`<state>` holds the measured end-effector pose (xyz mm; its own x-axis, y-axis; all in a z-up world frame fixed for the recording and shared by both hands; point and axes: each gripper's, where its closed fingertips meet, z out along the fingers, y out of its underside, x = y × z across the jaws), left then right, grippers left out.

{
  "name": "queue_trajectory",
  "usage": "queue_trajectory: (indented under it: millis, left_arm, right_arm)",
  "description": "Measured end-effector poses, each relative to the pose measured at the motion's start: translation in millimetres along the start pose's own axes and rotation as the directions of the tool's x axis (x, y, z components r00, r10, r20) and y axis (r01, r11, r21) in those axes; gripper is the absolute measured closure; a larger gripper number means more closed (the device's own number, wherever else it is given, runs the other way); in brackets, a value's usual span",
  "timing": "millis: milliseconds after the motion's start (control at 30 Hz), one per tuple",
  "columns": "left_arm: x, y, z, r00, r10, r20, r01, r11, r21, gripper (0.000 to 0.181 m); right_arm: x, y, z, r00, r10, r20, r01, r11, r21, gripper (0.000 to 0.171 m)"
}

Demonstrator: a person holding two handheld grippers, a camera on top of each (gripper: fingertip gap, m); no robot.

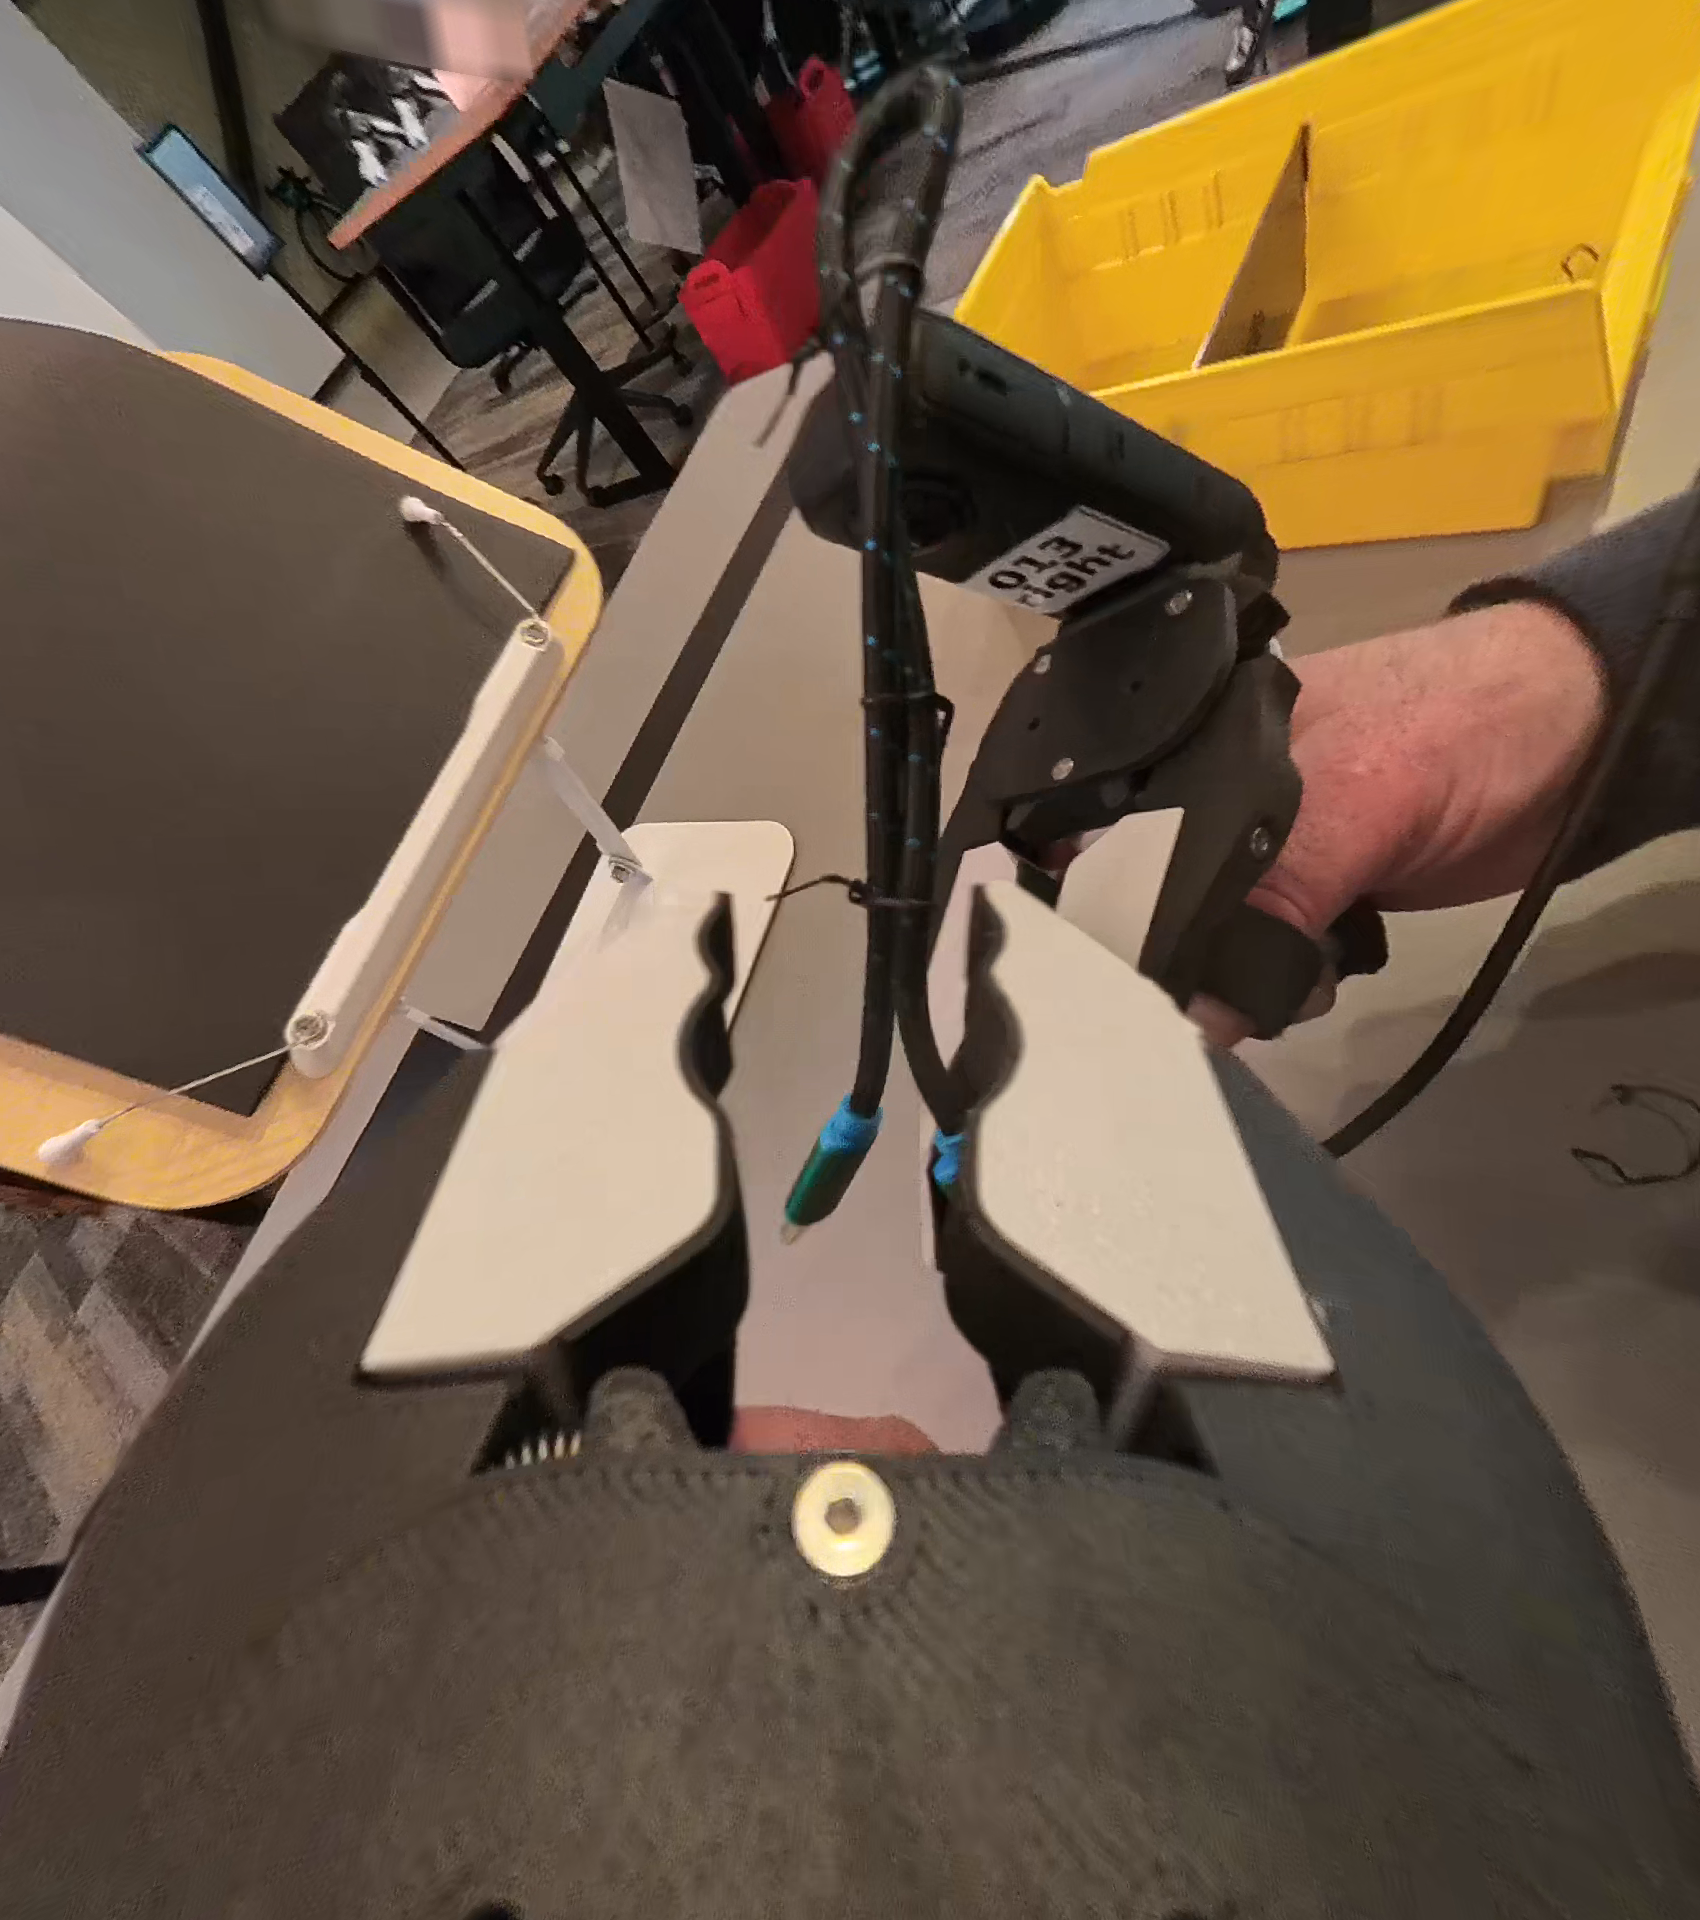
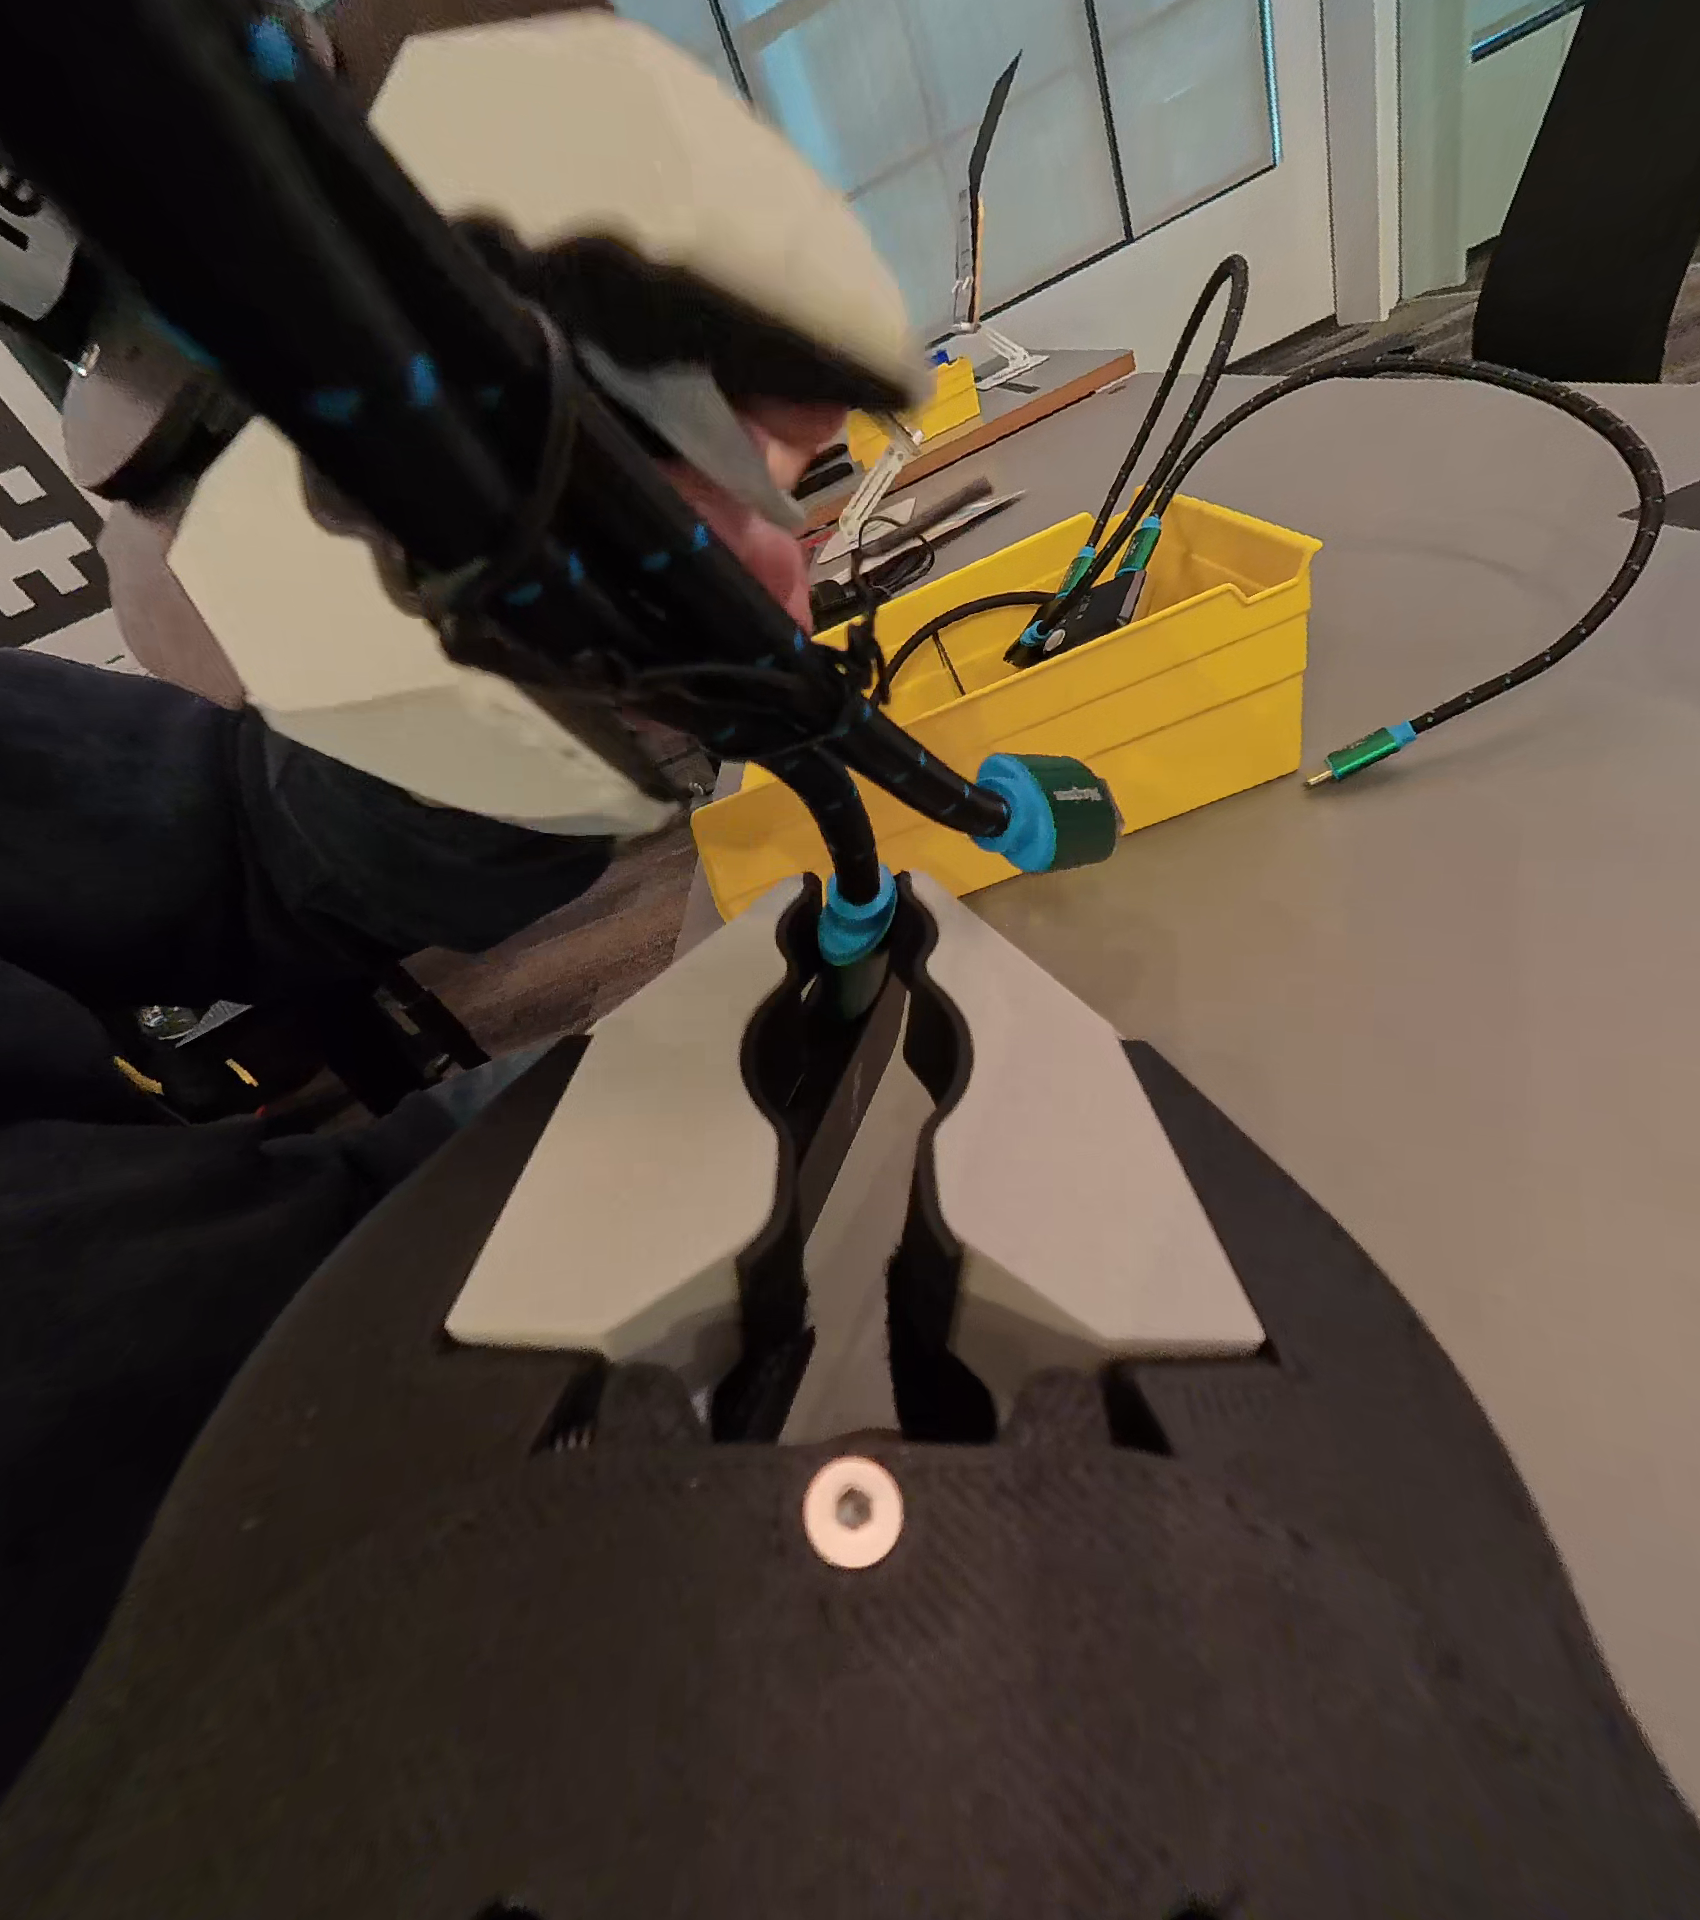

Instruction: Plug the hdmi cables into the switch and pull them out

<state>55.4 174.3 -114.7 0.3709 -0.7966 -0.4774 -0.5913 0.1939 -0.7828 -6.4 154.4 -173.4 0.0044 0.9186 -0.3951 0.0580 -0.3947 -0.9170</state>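
My right gripper [image 2: 856, 904] is shut on a thin black switch [image 2: 841, 1101], held edge-on above the grey table [image 2: 1397, 1143]. One braided black HDMI cable with a blue collar [image 2: 854, 920] sits in the switch's far end. A second cable's green plug [image 2: 1069, 826] hangs free beside it. My left gripper [image 1: 851, 914] is open, and both cables hang between its white fingers. The free plug [image 1: 818, 1174] dangles in the gap. The other collar [image 1: 948, 1148] is half hidden behind one finger. The right gripper's black body [image 1: 1116, 727] is close behind, held by a hand.
A small yellow bin [image 2: 1168, 717] on the table holds another switch [image 2: 1085, 613] with two cables plugged in. A loose cable ends in a green plug [image 2: 1355, 766] on the table. A large yellow bin [image 1: 1345, 343] and a dark yellow-rimmed board [image 1: 202, 727] flank the table. Across from one pair of fingers to the other is roughly 8 cm. The green plug [image 2: 1355, 766] is about 30 cm from my right fingertips.
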Motion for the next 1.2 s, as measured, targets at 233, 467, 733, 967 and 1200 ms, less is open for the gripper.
queue_trajectory:
  millis: [233,467,733,967,1200]
  left_arm:
    - [-15.2,-3.2,-36.1,0.987,-0.155,0.046,0.151,0.985,0.078,0.073]
    - [4.1,45.8,-45.4,0.966,-0.224,0.128,0.221,0.974,0.042,0.074]
    - [11.7,53.6,-28.4,0.959,-0.129,0.254,0.102,0.988,0.119,0.071]
    - [20.3,41.1,-26.2,0.967,-0.191,0.169,0.149,0.961,0.233,0.105]
    - [24.7,33.9,-37.6,0.961,-0.273,-0.032,0.272,0.926,0.262,0.106]
  right_arm:
    - [9.9,-11.9,-9.6,0.998,0.034,-0.046,-0.031,0.997,0.066,0.161]
    - [9.2,-50.1,-23.2,0.995,0.077,-0.068,-0.059,0.967,0.246,0.161]
    - [-8.0,-73.7,-25.6,0.986,0.166,0.022,-0.161,0.906,0.392,0.161]
    - [-15.6,-75.0,-21.0,0.975,0.201,0.089,-0.220,0.871,0.439,0.164]
    - [-23.6,-74.2,-19.6,0.993,0.091,0.078,-0.114,0.916,0.384,0.154]
